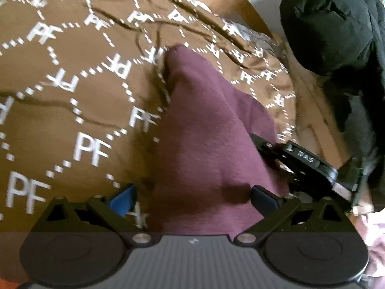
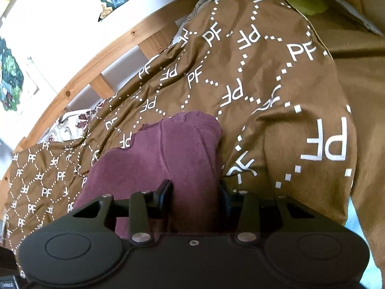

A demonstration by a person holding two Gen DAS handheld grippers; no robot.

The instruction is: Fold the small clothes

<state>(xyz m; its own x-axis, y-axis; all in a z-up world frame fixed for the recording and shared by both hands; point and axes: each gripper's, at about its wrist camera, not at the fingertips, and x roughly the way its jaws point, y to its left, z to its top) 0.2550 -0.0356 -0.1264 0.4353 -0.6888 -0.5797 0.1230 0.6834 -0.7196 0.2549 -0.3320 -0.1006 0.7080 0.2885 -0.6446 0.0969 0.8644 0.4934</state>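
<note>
— What are you working on, and where?

— On a bed. It's covered by a brown blanket (image 1: pixel 72 125) printed with white "PF" letters and dotted diamonds, creased into ridges. A pale wooden bed frame (image 2: pixel 79 82) runs along its far edge, with a white wall behind and some colourful pictures (image 2: pixel 10 82) hung on it.

— Anything else lying about?

— A black bundle of cloth (image 1: pixel 332 26) sits off the blanket's edge beside my right tool. In the right wrist view a yellow-green thing (image 2: pixel 303 0) pokes out at the top, and a floral sheet (image 2: pixel 72 122) shows under the blanket near the frame.

— And the garment?

— The maroon garment (image 1: pixel 211 139) lies bunched lengthwise on the blanket, running away from both tools to a narrow end.

— How are you holding it?

— My left gripper (image 1: pixel 192 201) is spread wide, its blue pads (image 1: pixel 122 200) on either side of the cloth; the cloth fills the gap but isn't pinched. My right gripper (image 2: pixel 195 195) has closed in on a thick fold of it, fingers pressed against both sides. The right tool comes in just beside my left, angled across it.
</note>
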